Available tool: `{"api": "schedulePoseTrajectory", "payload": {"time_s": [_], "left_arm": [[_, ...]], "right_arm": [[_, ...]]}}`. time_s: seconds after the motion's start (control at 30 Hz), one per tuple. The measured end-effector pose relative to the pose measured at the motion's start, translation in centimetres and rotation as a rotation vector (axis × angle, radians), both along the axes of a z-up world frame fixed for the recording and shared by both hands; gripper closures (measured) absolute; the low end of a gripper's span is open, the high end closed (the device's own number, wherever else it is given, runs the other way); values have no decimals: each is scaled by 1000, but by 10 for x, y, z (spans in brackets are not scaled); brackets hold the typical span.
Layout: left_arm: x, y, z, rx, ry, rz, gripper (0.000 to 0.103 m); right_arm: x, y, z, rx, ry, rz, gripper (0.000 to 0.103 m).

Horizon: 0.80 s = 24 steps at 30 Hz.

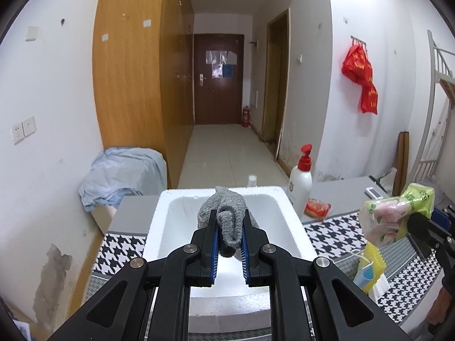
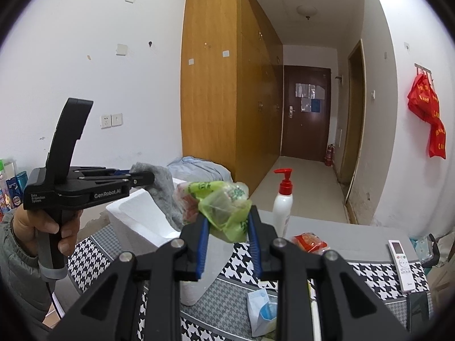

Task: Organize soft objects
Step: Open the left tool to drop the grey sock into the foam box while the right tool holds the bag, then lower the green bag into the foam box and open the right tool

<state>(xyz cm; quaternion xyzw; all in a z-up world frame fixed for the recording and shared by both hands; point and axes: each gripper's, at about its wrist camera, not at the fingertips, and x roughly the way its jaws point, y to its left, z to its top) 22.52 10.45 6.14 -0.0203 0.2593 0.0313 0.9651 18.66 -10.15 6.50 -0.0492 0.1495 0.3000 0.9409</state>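
My left gripper (image 1: 229, 221) is shut on a grey knitted sock (image 1: 227, 216), which hangs over the hollow of a white foam box (image 1: 287, 213). In the right wrist view that same left gripper (image 2: 142, 177), gripped by a person's hand (image 2: 47, 227), holds the grey sock (image 2: 167, 196) above the foam box (image 2: 133, 213). My right gripper (image 2: 227, 221) is shut on a green and pink plastic tissue pack (image 2: 221, 201), held up in the air right of the box. From the left wrist, the tissue pack (image 1: 395, 213) shows at the right.
A white pump bottle (image 1: 301, 182) with a red top stands behind the box. A red packet (image 1: 317, 209), a face mask (image 2: 263, 309), a yellow sponge (image 1: 372, 264) and a white remote (image 2: 401, 264) lie on the houndstooth cloth (image 2: 378, 278). A blue cloth (image 1: 125, 176) drapes a bin at the left.
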Motion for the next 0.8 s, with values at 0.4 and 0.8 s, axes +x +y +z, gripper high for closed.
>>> {"api": "schedulePoseTrajectory", "payload": {"time_s": [0.4, 0.8], "left_arm": [[-30, 2, 6, 6, -137, 30, 1], [-46, 16, 7, 7, -169, 63, 1]], "right_arm": [[9, 12, -3, -25, 21, -7, 73], [7, 27, 1, -32, 17, 37, 73]]}}
